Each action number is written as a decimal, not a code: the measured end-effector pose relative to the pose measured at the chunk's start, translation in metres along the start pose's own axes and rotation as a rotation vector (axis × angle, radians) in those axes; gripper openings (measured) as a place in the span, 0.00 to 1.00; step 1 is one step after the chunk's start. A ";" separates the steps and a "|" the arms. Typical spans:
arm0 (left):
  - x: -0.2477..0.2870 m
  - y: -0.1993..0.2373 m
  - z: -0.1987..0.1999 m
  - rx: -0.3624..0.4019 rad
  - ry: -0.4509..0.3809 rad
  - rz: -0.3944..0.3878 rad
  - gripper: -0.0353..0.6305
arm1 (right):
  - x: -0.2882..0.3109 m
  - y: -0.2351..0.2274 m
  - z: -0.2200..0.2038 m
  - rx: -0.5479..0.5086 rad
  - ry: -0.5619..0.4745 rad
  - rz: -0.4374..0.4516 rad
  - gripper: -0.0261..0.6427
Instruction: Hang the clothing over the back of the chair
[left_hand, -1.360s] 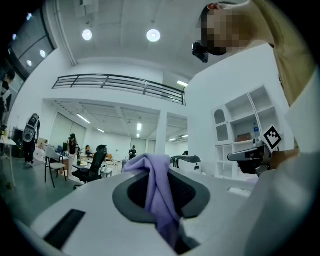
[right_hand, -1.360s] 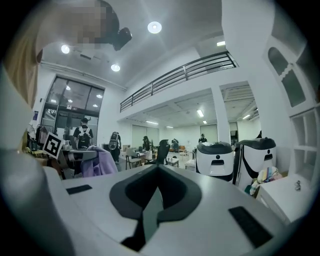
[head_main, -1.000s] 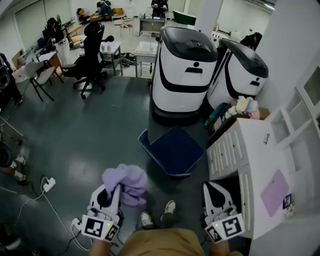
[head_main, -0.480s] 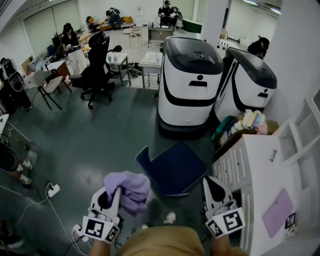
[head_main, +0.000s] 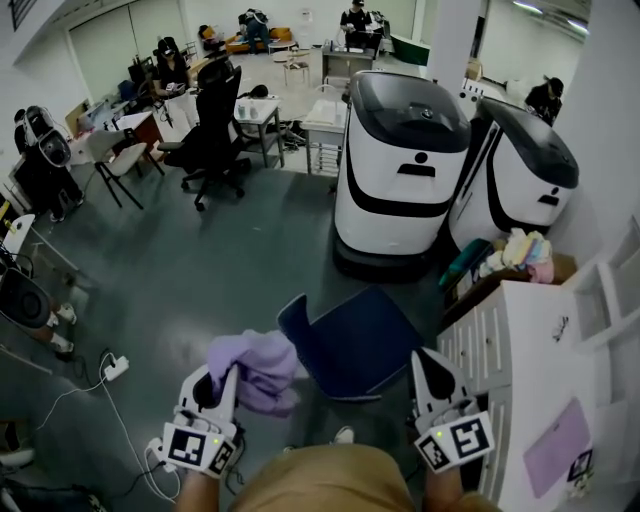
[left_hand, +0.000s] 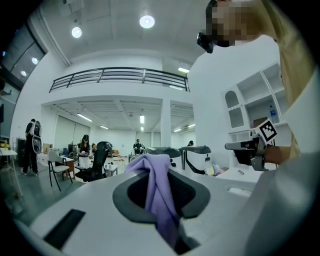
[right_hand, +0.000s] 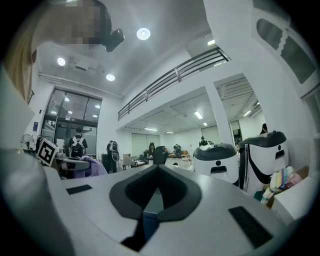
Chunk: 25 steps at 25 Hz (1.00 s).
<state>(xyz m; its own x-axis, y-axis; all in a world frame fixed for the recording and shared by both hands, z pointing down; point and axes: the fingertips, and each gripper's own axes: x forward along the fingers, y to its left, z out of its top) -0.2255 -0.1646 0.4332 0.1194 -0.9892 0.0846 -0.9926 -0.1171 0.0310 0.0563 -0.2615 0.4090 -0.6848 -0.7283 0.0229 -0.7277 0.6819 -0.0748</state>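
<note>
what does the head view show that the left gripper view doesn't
Only the head view shows the blue chair in front of the person and the power strip on the floor. Only the left gripper view shows the balcony railing and the ceiling lights. Both show the purple clothing pinched in the left gripper, the white robots and the black office chair.

left tongs (head_main: 222, 380): level, clamped on clothing (head_main: 262, 362) | right tongs (head_main: 428, 366): level, jaws together, empty
</note>
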 end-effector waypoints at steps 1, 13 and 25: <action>0.002 0.001 0.000 0.005 0.002 0.002 0.11 | 0.000 -0.002 0.001 0.001 -0.002 0.000 0.05; 0.034 0.016 -0.019 0.096 0.089 -0.042 0.11 | -0.009 -0.012 0.006 0.003 -0.010 -0.048 0.04; 0.108 -0.003 -0.086 0.158 0.227 -0.215 0.11 | -0.051 -0.021 0.016 -0.017 -0.028 -0.164 0.05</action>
<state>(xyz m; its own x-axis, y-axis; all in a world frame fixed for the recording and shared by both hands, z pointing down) -0.2079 -0.2633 0.5282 0.3104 -0.8978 0.3125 -0.9329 -0.3508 -0.0811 0.1073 -0.2398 0.3937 -0.5558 -0.8313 0.0058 -0.8302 0.5547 -0.0551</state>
